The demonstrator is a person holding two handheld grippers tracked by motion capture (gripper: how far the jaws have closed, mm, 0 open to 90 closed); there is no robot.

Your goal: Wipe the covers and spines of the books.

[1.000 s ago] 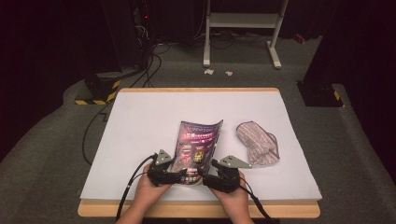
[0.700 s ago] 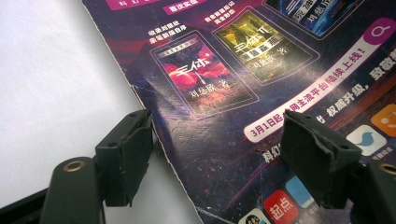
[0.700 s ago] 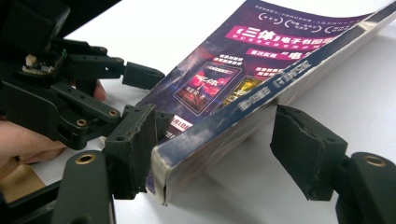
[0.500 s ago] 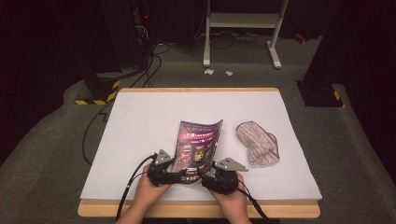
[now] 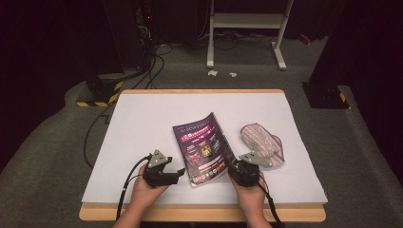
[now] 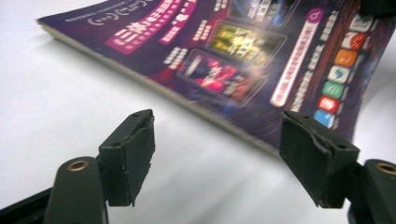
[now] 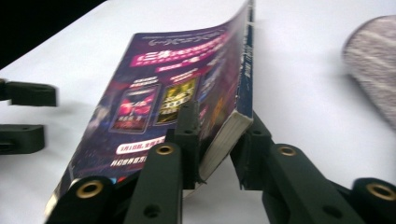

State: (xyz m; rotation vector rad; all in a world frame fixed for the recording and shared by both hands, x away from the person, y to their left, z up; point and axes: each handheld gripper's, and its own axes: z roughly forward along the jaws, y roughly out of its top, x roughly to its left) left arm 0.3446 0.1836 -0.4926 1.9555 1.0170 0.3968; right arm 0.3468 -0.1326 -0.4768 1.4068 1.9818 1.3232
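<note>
high view: above, forward-down | gripper views: close, low | shared: magazine [image 5: 205,147]

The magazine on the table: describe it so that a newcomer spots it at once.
On the white table, look near the front edge, between the person's two hands. The magazine lies there, its near right corner pinched in the right tool. Its glossy purple cover with bright pictures sets it apart from the grey striped cloth beside it.

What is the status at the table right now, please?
Right gripper just closed, clamped on purple glossy magazine corner. Left gripper open beside it, empty. Striped grey cloth mitt lies clear.
</note>
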